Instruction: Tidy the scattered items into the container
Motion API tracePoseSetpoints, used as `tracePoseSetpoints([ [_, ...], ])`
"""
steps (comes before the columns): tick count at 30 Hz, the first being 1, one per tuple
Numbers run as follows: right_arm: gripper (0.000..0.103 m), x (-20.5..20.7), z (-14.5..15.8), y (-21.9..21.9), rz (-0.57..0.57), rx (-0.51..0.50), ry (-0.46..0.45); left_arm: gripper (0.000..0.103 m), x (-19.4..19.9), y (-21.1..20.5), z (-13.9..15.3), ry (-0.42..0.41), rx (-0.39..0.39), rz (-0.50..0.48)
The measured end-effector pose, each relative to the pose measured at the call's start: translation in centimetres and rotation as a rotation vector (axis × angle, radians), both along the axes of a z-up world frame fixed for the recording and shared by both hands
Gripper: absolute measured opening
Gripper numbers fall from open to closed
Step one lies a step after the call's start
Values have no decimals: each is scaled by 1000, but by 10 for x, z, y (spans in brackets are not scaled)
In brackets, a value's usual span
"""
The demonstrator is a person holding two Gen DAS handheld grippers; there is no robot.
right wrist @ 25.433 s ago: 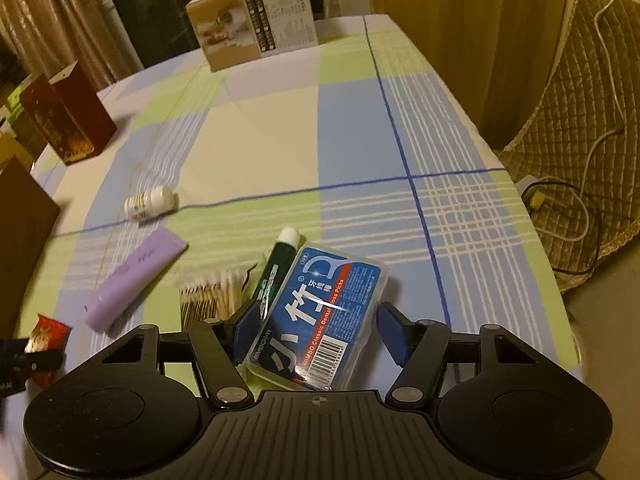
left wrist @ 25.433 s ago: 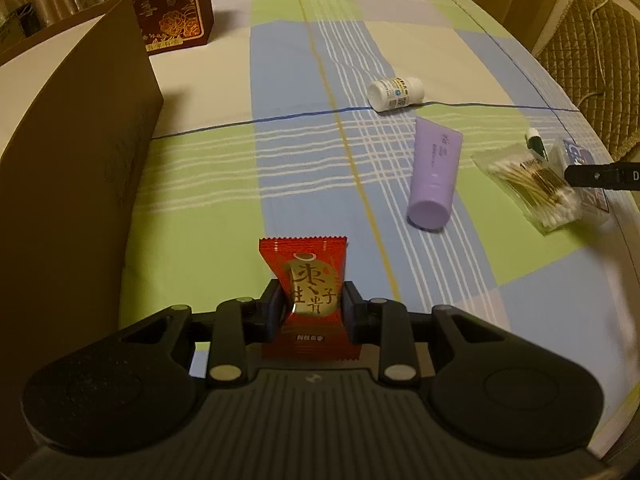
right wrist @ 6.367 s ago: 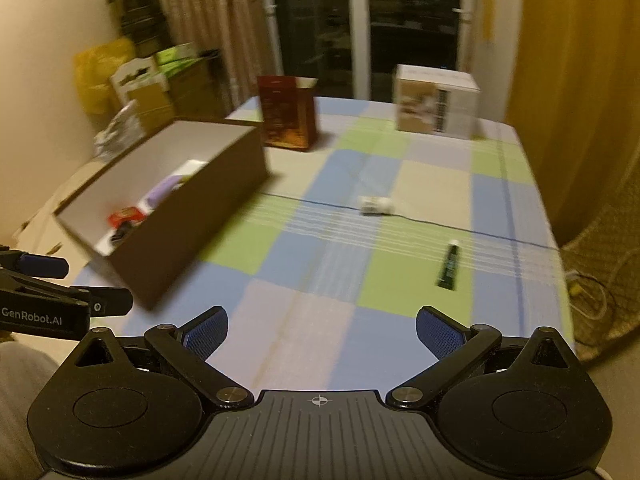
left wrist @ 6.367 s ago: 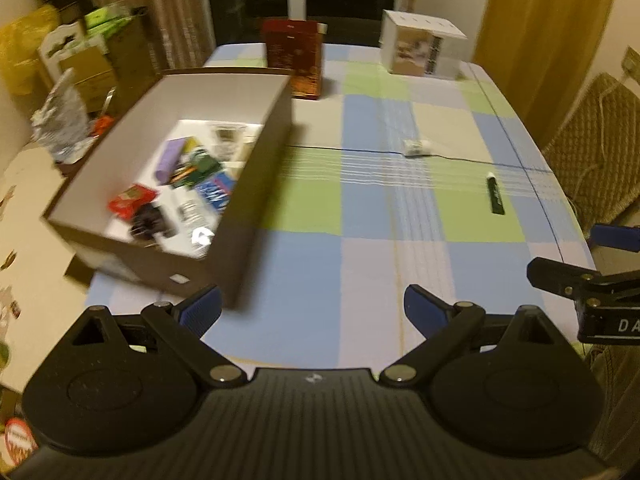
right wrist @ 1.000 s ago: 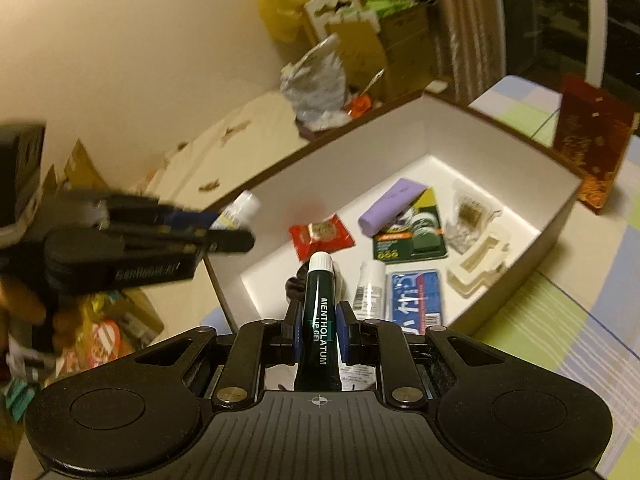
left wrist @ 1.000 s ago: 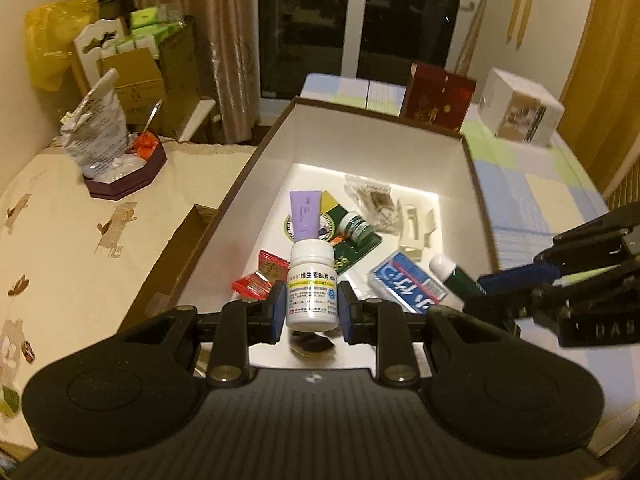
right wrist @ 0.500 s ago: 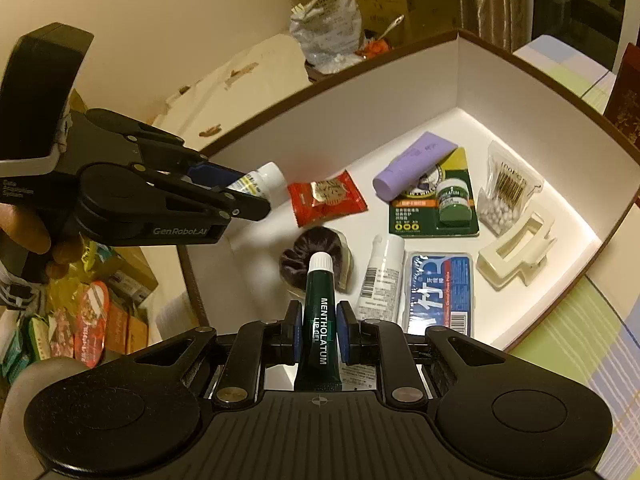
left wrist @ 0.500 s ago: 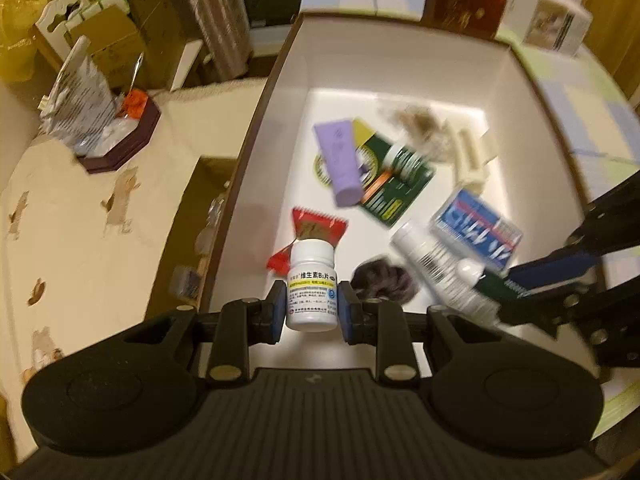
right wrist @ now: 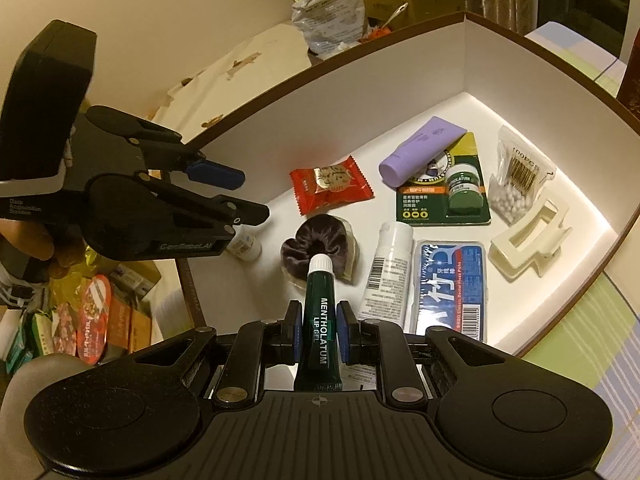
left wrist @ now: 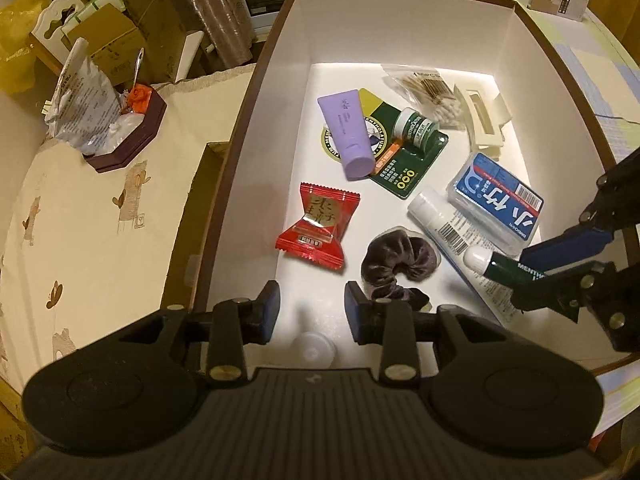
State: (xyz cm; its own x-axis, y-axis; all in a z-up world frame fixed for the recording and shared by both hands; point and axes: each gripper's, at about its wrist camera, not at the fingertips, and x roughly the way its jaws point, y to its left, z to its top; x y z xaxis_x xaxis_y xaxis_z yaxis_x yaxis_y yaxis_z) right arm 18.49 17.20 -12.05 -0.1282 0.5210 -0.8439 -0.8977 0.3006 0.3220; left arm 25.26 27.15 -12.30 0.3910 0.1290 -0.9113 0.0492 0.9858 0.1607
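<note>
The brown box (left wrist: pixel 256 80) with white inner walls (right wrist: pixel 360 92) holds a red candy packet (left wrist: pixel 318 220), a purple tube (left wrist: pixel 346 132), a blue floss case (left wrist: pixel 496 200), a dark scrunchie (left wrist: pixel 396 260) and other small items. My left gripper (left wrist: pixel 313 312) is open over the box's near end. The white pill bottle (left wrist: pixel 314 348) lies just beneath it, also seen as the bottle (right wrist: pixel 245 245) on the box floor below the left gripper (right wrist: pixel 252 194). My right gripper (right wrist: pixel 318 332) is shut on a green lip gel tube (right wrist: pixel 320 332), held above the scrunchie (right wrist: pixel 316 248). From the left wrist view the right gripper (left wrist: pixel 520 276) comes in from the right.
A green menthol card (left wrist: pixel 404 148), a bag of cotton swabs (left wrist: pixel 424 92), a cream hair claw (left wrist: pixel 484 120) and a white tube (left wrist: pixel 444 228) lie in the box. Left of it are a cream cloth surface with a maroon tray (left wrist: pixel 120 136) and cardboard boxes. The plaid tablecloth (right wrist: pixel 580 360) lies to the right.
My left gripper has opened and let go of the white pill bottle, which now lies on the box floor. The right gripper still holds the lip gel, lower over the box.
</note>
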Motion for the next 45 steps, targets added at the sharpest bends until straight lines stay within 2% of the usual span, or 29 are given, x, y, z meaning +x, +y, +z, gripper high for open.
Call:
tracePoseSetpoints([
  [9, 21, 1, -1, 5, -9, 26, 42, 35, -6, 0, 4, -6, -3, 1],
  [17, 21, 0, 3, 2, -3, 9, 18, 43, -13, -2, 12, -27, -16, 11],
  [22, 21, -3, 9, -2, 19, -21, -31, 51, -17, -5, 15, -33, -16, 23],
  [23, 31, -4, 9, -2, 23, -29, -41, 52, -18, -5, 15, -35, -14, 25],
  [24, 70, -4, 11, -3, 23, -36, -50, 53, -19, -5, 16, -38, -13, 29],
  [25, 86, -5, 12, -5, 17, -36, -65, 53, -20, -5, 17, -40, -14, 31],
  [26, 90, -7, 15, -7, 19, -22, -87, 53, -21, -6, 18, -41, -15, 33],
  [28, 90, -11, 20, -8, 45, -18, -114, 55, -22, -7, 19, -43, -14, 34],
  [38, 90, -14, 36, -14, 30, -56, -211, 71, -27, -15, 33, -77, -5, 51],
  [43, 91, -20, 49, -27, -13, -52, -281, 75, -35, -22, 46, -105, -1, 66],
  [45, 94, -23, 54, -35, -39, -46, -299, 81, -39, -27, 53, -120, -1, 71],
])
